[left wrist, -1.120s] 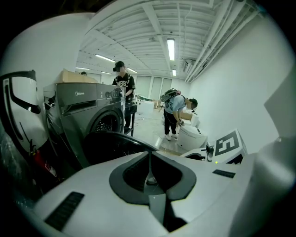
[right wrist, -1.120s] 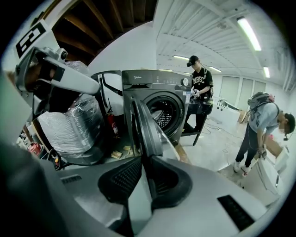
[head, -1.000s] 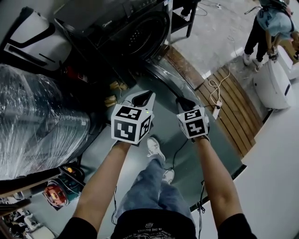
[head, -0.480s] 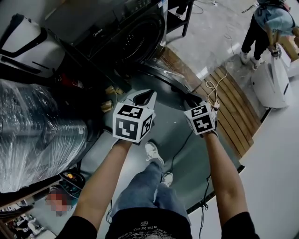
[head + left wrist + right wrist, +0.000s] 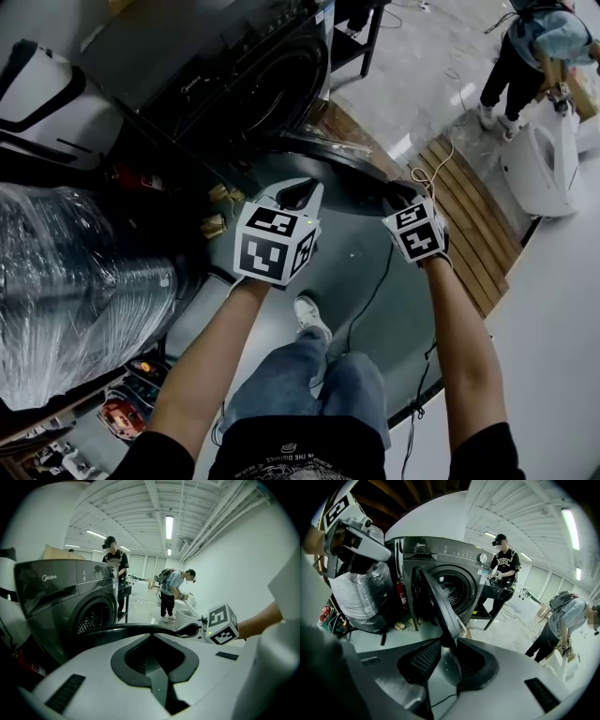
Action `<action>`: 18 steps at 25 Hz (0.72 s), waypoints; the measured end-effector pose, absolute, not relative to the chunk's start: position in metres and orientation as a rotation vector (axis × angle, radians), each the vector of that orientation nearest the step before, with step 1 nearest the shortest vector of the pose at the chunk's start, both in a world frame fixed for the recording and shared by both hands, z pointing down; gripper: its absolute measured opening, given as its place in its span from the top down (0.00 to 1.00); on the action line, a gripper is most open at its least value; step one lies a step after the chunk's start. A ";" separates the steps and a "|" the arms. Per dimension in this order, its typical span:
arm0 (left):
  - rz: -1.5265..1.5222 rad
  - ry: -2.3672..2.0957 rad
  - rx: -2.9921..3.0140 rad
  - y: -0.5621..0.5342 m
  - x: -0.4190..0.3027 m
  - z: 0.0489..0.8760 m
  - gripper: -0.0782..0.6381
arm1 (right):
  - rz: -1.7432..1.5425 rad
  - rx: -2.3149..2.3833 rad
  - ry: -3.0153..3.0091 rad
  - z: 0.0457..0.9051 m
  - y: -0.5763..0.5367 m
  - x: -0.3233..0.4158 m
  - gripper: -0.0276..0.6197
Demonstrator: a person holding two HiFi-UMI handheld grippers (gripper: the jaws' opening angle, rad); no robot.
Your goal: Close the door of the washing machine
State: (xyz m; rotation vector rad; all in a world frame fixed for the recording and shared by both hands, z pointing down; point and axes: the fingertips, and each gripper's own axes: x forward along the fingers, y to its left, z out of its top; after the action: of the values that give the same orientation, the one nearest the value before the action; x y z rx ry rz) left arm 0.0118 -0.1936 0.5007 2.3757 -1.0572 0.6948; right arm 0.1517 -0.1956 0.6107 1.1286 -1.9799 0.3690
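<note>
Left edge: we're seeing a plastic-wrapped bundle (image 5: 75, 281) and a red fire extinguisher (image 5: 400, 599) beside the washing machine (image 5: 234, 75). The "Midea" logo (image 5: 49, 577) is reading clearly on its top panel. Its door (image 5: 433, 597) is standing open, swung out toward us. Our left gripper (image 5: 302, 190) is hovering near the door rim, fingers pressed together on nothing; we're not making out contact. Our right gripper (image 5: 401, 195) is straddling the door's edge; its jaws have just been opening, pads loose around it. Further right, a cable (image 5: 372, 292) is trailing over the floor, past wooden slats (image 5: 469, 216). A person (image 5: 534, 47) is bending over a white appliance (image 5: 539, 164).
</note>
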 end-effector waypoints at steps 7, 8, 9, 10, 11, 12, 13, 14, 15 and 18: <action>0.684 -1.049 2.371 -0.204 0.009 0.501 0.84 | 0.361 1.120 -1.953 0.612 -0.211 0.157 0.78; 0.683 -1.048 2.373 -0.207 0.010 0.501 0.84 | 0.359 1.118 -1.950 0.612 -0.214 0.158 0.78; 0.682 -1.048 2.375 -0.209 0.010 0.501 0.84 | 0.355 1.117 -1.948 0.612 -0.218 0.159 0.78; 0.681 -1.049 2.377 -0.213 0.011 0.501 0.84 | 0.350 1.115 -1.946 0.612 -0.222 0.161 0.78; 0.679 -1.051 2.378 -0.216 0.012 0.500 0.84 | 0.344 1.113 -1.946 0.612 -0.226 0.162 0.78; 0.676 -1.055 2.380 -0.220 0.014 0.499 0.84 | 0.338 1.111 -1.946 0.611 -0.231 0.165 0.78; 0.671 -1.058 2.381 -0.225 0.016 0.498 0.84 | 0.330 1.107 -1.948 0.610 -0.236 0.167 0.78; 0.664 -1.063 2.382 -0.230 0.019 0.498 0.84 | 0.321 1.101 -1.950 0.609 -0.242 0.169 0.78; 0.656 -1.069 2.382 -0.236 0.021 0.498 0.84 | 0.311 1.093 -1.954 0.608 -0.248 0.170 0.78; 0.647 -1.081 2.380 -0.251 0.028 0.500 0.84 | 0.294 1.070 -1.967 0.611 -0.263 0.172 0.77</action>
State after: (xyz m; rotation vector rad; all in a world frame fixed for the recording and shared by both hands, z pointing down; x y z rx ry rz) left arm 0.0275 -0.2512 0.4999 2.3804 -1.0813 0.6468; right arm 0.1720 -0.2634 0.6113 1.0702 -1.9671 0.2939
